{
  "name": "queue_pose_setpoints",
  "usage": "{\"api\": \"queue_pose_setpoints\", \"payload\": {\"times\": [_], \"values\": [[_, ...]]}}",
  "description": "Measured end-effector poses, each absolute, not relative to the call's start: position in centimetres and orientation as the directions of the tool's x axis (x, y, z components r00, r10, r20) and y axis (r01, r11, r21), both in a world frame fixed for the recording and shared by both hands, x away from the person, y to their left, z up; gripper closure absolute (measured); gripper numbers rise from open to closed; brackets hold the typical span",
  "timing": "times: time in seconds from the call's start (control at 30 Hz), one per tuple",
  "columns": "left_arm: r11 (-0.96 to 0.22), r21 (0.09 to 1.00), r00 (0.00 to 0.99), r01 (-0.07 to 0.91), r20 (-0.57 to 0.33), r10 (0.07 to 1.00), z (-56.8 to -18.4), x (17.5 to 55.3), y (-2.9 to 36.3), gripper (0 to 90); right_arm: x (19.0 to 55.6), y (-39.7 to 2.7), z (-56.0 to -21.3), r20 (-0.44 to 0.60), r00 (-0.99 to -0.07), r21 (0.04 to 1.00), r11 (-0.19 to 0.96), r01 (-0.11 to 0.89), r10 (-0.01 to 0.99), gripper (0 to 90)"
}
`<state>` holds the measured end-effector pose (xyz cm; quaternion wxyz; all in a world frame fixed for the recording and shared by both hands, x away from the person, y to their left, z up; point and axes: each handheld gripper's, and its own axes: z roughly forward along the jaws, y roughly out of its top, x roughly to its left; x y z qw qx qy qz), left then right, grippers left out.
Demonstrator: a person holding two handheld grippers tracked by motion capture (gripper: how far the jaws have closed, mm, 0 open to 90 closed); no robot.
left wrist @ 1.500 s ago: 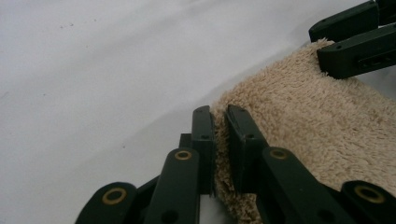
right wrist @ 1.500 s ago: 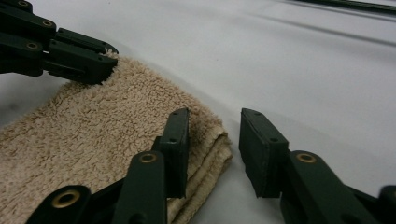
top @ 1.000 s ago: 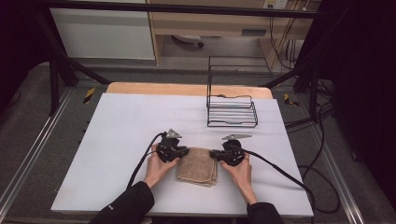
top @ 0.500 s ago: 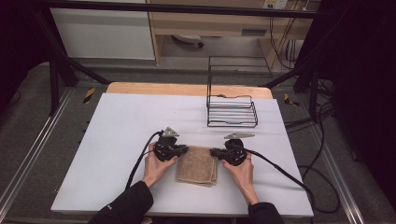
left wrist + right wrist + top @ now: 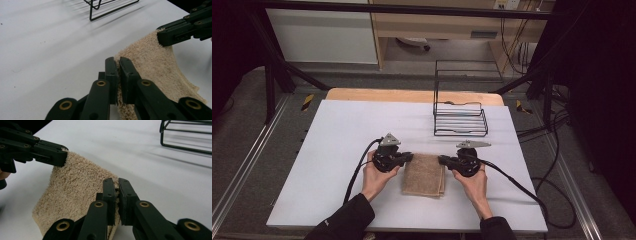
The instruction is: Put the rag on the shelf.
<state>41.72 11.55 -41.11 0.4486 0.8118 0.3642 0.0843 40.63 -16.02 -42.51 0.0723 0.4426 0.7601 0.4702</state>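
Observation:
A folded tan towel (image 5: 424, 175) lies on the white table (image 5: 337, 130), its far edge lifted a little. My left gripper (image 5: 409, 158) is shut on the towel's far left corner. In the left gripper view the two jaws pinch the towel (image 5: 155, 62) at the left gripper (image 5: 119, 65). My right gripper (image 5: 442, 160) is shut on the far right corner. The right gripper view has the right gripper (image 5: 116, 187) clamped on the towel (image 5: 72, 192), with the left gripper (image 5: 62, 157) gripping the opposite corner. The right gripper (image 5: 162, 40) appears at the upper right of the left gripper view.
A black wire rack (image 5: 460, 112) stands behind the towel toward the right back of the table; the wire rack (image 5: 186, 135) also appears at the top right of the right gripper view. Cables trail from both grippers toward the front edge. A wooden strip (image 5: 412, 96) borders the table's far side.
Both hands have lifted slightly, raising the towel's far corners off the table. The grips have not changed.

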Motion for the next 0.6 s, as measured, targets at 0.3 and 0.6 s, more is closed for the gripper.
{"api": "queue_pose_setpoints", "payload": {"times": [0.3,0.6], "values": [[-0.320,0.811,0.732,0.490,-0.184,0.656,-39.8,41.1,11.5,84.8,40.1,-16.5,-41.1,0.296,-0.615,0.807,0.153,0.570,0.731,85.4],[-0.301,0.831,0.739,0.468,-0.181,0.649,-38.7,40.4,11.2,85.0,39.4,-17.0,-39.8,0.267,-0.629,0.835,0.151,0.529,0.730,85.6]]}}
